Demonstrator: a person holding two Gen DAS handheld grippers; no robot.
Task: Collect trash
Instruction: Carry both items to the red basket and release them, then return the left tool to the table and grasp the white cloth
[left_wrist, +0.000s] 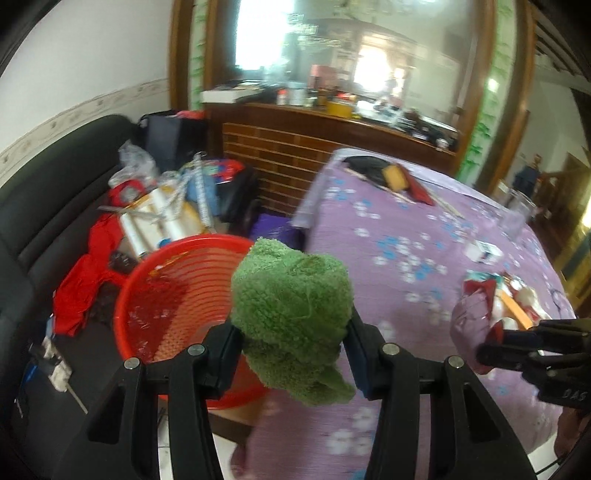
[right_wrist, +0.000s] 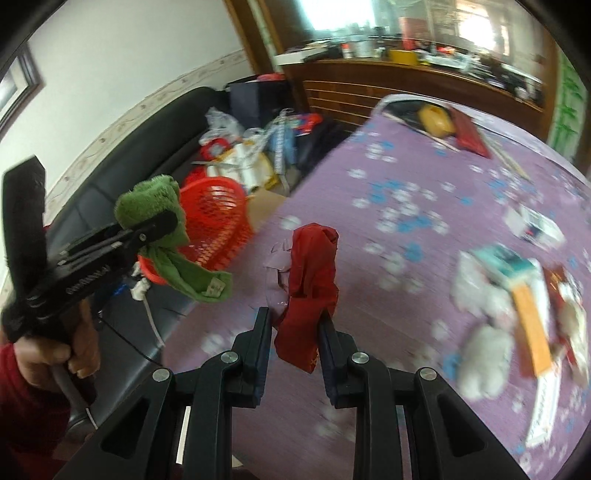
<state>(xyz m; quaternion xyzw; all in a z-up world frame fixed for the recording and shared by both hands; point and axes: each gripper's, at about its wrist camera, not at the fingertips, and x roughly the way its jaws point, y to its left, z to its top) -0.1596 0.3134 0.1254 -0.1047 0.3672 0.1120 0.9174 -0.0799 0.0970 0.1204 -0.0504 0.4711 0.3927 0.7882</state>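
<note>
- Carrying two soft pieces at once was the main risk: the left gripper (left_wrist: 293, 354) had its jaws closed about a third of their travel on a green fluffy cloth (left_wrist: 291, 302), and a long tail of this cloth hung free below the jaws. In my judgement the tail could catch on the rim of the red basket (left_wrist: 147, 291) and pull the cloth out too early.
- The right gripper (right_wrist: 295, 332) had its jaws nearly closed on a dark red crumpled wrapper (right_wrist: 312, 277), together with a thin pale film beside it. The film looked only partly caught, so it could slip out and fall back on the purple flowered tablecloth (right_wrist: 369, 229).
- Both views were blurred, so the grippers seemed to be in motion; a fast swing could shake the loose ends free, I think.
- The basket stood at the lower left of the left wrist view, beside the table and in front of a black sofa (left_wrist: 44, 206). A drop made too early or too late could land on the floor or among the things piled on the sofa.
- The green cloth looked thick and woolly, bunched into a lump at the middle of the left wrist view, partly in front of the basket rim. In the right wrist view it showed at the left, with a small label at its hanging end.
- More trash (right_wrist: 517, 295), papers and white wads, lay at the right of the right wrist view, on the table.
</note>
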